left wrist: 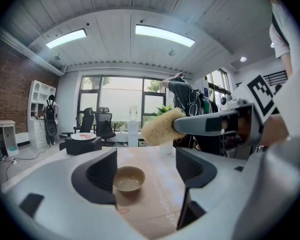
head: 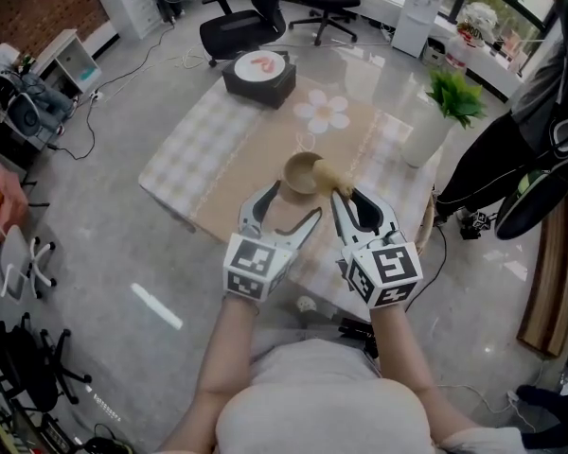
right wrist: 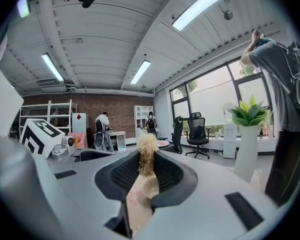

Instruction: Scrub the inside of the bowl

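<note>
One broad surface (head: 189, 164), under a checked cloth with a tan runner (head: 256, 197) down its middle, carries everything. At its far end, about eleven o'clock from the bowl, sits a black box (head: 258, 81) with a white plate on top. A potted plant (head: 437, 119) stands out at two o'clock. Both are well apart from the work, probably so the runner stays free for scrubbing

Nearer the person, the left gripper (head: 289, 211) hangs at six o'clock from the bowl. Its fingers (left wrist: 97, 176) are spread wide and touch nothing. The bowl only shows in the gap farther ahead, so this looks like a readiness to steady its rim. The right gripper (head: 348, 197) lies at four o'clock from the bowl, its fingers (right wrist: 121, 176) clamped on the scrubber's stem so the fluffy head sticks out in front

The bowl (head: 303, 172) rests upright on the runner, mouth up, apparently empty. The scrubber (head: 333, 180), smallest of all, is raised near the rim at three o'clock. It is not yet inside, so the scrubbing seems about to begin
</note>
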`<state>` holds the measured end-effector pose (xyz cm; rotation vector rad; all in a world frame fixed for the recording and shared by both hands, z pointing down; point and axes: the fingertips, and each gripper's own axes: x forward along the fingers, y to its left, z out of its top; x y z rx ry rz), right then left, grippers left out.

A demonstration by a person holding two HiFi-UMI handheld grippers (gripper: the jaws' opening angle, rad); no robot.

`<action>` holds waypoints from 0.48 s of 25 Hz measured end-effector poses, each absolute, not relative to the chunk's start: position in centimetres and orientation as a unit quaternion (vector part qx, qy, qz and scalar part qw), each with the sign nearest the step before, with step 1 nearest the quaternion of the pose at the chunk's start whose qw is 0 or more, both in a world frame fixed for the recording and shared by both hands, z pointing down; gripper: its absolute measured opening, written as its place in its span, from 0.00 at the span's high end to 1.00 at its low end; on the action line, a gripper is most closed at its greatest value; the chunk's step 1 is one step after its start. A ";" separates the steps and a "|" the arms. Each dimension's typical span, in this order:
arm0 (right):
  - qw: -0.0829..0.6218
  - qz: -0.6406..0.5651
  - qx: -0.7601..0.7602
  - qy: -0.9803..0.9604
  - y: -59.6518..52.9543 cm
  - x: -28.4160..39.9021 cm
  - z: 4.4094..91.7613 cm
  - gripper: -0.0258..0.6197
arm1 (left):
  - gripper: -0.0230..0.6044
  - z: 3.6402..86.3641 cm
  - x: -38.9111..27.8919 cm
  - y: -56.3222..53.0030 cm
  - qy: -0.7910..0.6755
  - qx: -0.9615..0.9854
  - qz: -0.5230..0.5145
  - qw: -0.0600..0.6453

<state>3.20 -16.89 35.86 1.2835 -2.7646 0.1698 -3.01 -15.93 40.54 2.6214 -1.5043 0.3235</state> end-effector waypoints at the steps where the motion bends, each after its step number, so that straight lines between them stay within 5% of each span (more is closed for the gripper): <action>1: 0.045 0.057 0.421 -0.904 -17.1 3.2 36.0 0.83 | 0.41 40.9 -3.1 -16.1 -0.492 0.862 0.110 0.054; 12: 0.062 0.075 0.446 -0.889 -21.0 3.2 38.0 0.83 | 0.28 45.0 -4.2 -20.2 -0.449 0.878 0.138 0.096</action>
